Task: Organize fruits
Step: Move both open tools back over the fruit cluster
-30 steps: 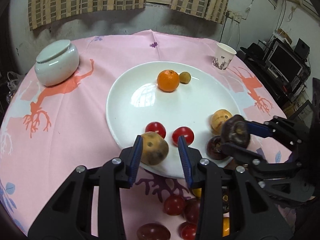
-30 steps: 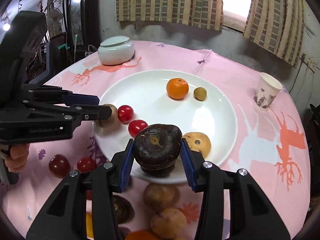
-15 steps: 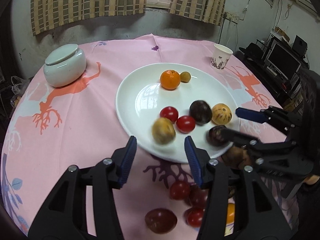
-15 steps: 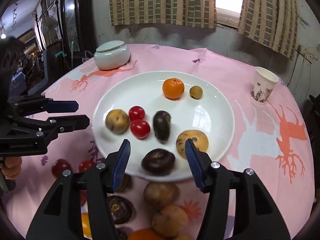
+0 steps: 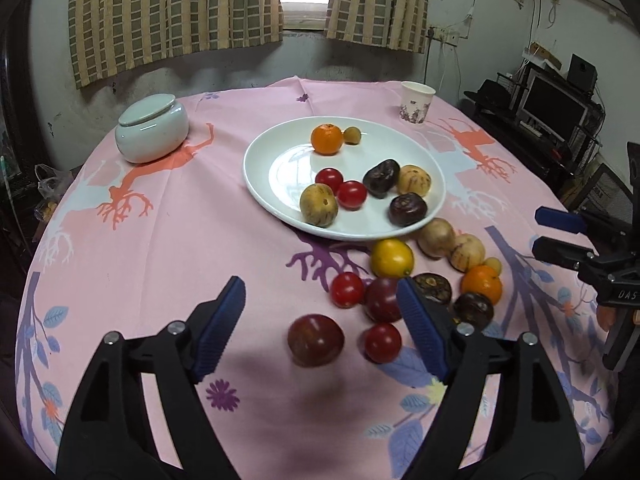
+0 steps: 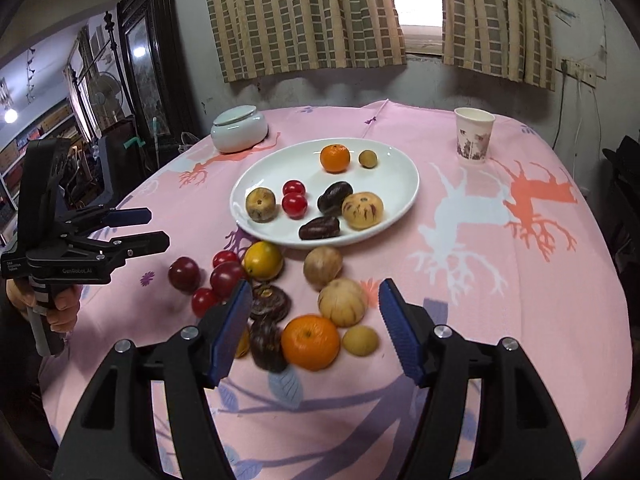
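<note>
Fruits [image 5: 392, 258] lie between both empty, spread grippers [image 5: 320, 320].

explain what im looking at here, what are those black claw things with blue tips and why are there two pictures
Those are two handheld grippers; a person squeezes one in each hand, no robot. Each carries a camera looking along its fingers, so each picture is one gripper's own view. In the left view, the left gripper is open and empty over a dark red plum. In the right view, the right gripper is open and empty over an orange. On the pink tablecloth sits a white plate with some fruit; more lies loose beside it.
</note>
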Motion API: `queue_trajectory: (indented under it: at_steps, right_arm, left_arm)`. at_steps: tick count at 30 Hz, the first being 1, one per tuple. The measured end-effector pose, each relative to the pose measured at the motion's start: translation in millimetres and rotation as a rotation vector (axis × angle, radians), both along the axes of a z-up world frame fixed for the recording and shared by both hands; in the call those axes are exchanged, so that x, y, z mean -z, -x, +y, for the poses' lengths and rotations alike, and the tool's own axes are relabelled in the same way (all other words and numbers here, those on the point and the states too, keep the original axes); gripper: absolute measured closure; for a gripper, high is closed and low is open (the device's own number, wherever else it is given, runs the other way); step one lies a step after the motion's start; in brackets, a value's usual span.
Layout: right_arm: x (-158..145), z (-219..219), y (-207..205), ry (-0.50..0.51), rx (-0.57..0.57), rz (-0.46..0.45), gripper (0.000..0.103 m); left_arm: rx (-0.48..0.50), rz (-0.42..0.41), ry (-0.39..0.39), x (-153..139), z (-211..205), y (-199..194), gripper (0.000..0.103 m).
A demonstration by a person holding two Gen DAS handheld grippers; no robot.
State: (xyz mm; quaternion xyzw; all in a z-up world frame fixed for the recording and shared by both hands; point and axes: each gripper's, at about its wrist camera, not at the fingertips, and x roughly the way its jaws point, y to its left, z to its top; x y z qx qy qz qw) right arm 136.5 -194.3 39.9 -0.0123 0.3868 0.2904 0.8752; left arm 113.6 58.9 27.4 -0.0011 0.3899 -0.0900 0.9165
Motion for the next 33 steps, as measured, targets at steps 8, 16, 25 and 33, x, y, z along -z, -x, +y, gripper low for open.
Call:
queue_trajectory:
  at_steps: [8, 16, 25, 33]
  right_arm:
    - [9.2, 17.5, 23.0, -0.006, -0.055, 0.027, 0.036]
    - [24.5, 10.2, 19.3, -0.115, -0.109, 0.067, 0.036]
    - [28.4, 21.6, 29.0, -0.079, -0.181, 0.075, 0.036]
    - [28.3, 23.7, 33.2, -0.072, -0.203, 0.076, 0.036]
  left_arm:
    - [0.016, -0.038, -0.032, 8.2, -11.6, 20.0, 0.018]
    - [0.015, 0.009, -0.063, 29.3, -3.3, 12.2, 0.018]
    - [-0.04, 0.115, -0.009, 65.2, 11.5, -9.3, 0.036]
    - [-0.033, 0.11, -0.004, 75.0, 6.9, -10.8, 0.039]
